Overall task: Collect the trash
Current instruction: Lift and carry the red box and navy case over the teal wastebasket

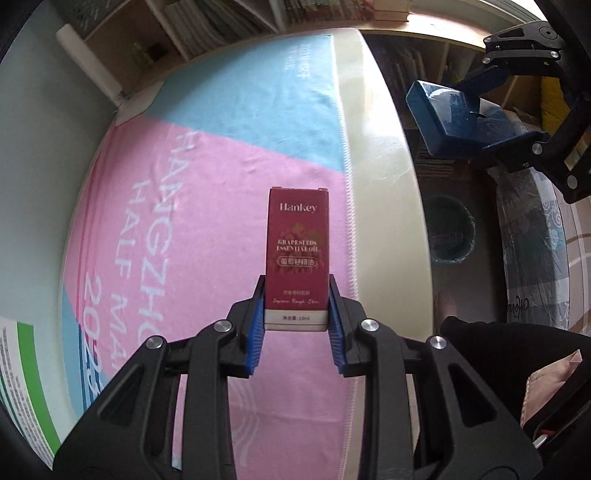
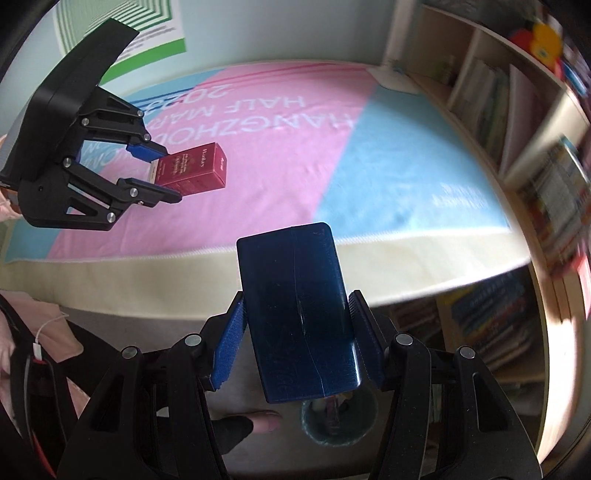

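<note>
A small dark red carton [image 1: 297,254] marked Hankey is clamped between the blue pads of my left gripper [image 1: 297,295], held above the pink and blue cloth [image 1: 207,192]. From the right wrist the same red carton [image 2: 192,170] shows in the left gripper [image 2: 168,173] at upper left. My right gripper [image 2: 299,325] is shut on a dark blue box [image 2: 301,314], past the table's cream edge [image 2: 258,269]. In the left wrist view that blue box [image 1: 436,118] and the right gripper [image 1: 476,122] hang at upper right. A teal bin [image 1: 448,232] stands on the floor; the bin [image 2: 338,421] lies below the blue box.
Bookshelves [image 2: 517,155] line the far side and run under the table. A green and white poster [image 2: 122,29] hangs on the wall. A person's dark clothing [image 1: 491,354] and a foot [image 2: 264,421] are close to the bin. A patterned mat [image 1: 532,236] covers the floor.
</note>
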